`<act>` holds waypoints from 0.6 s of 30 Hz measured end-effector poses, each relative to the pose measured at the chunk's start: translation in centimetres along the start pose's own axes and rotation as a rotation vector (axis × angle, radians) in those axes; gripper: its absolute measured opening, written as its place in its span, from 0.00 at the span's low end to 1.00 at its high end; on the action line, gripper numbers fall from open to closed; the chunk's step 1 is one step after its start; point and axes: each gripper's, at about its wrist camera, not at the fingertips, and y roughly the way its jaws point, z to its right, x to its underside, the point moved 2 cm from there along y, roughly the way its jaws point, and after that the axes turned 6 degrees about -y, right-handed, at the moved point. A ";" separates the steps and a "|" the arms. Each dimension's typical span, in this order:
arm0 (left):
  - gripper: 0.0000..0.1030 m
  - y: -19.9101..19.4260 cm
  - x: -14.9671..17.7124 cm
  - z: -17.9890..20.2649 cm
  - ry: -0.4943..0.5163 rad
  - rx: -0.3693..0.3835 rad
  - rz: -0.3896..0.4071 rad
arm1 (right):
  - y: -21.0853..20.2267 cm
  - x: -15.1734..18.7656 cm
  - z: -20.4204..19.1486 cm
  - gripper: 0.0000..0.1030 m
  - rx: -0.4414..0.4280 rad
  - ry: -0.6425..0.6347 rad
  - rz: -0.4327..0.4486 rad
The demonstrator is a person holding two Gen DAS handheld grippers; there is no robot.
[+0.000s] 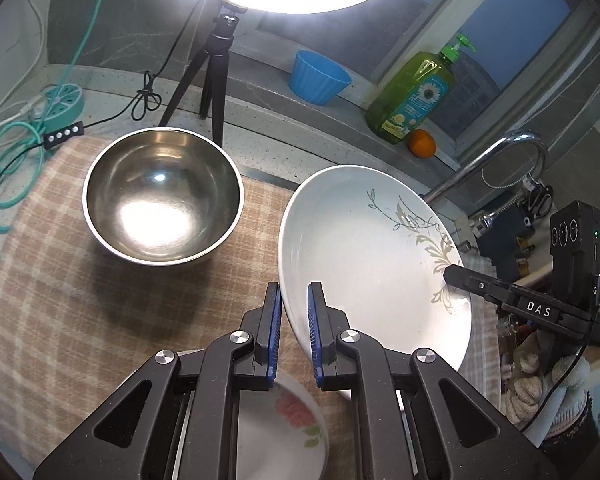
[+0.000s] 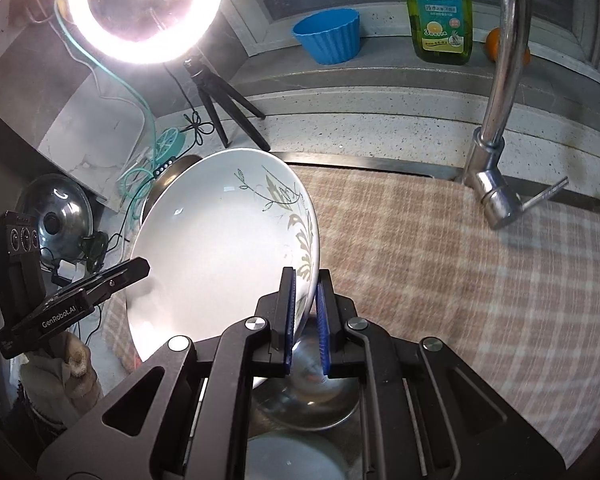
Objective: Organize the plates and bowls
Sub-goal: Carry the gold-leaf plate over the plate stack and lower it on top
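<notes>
Nearest us, the left tongs (image 1: 294, 328) and the right tongs (image 2: 305, 316) each clamp opposite rims of the white leaf-patterned plate (image 1: 364, 248), which we hold tilted clear of the checked cloth (image 1: 80, 300) on the counter. Beyond it the steel bowl (image 1: 162, 196) sits upright on the cloth. We judge the sorting barely started: this plate has no resting place yet. The left view alone shows a flower-printed dish (image 1: 288, 420) under the tongs; the right view alone shows another steel bowl (image 2: 312, 404) and a pale dish (image 2: 296, 460) below, plus a pot lid (image 2: 56, 208) farther off.
</notes>
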 end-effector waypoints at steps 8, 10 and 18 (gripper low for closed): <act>0.11 -2.2 0.7 -2.7 0.030 0.021 -0.032 | -0.2 3.0 -4.1 0.10 0.013 0.046 0.014; 0.11 -2.5 0.9 -3.6 0.038 0.021 -0.045 | 0.1 3.9 -5.1 0.10 0.018 0.048 0.010; 0.11 -3.7 1.7 -6.3 0.057 0.030 -0.067 | 1.7 7.5 -7.8 0.10 0.013 0.084 -0.017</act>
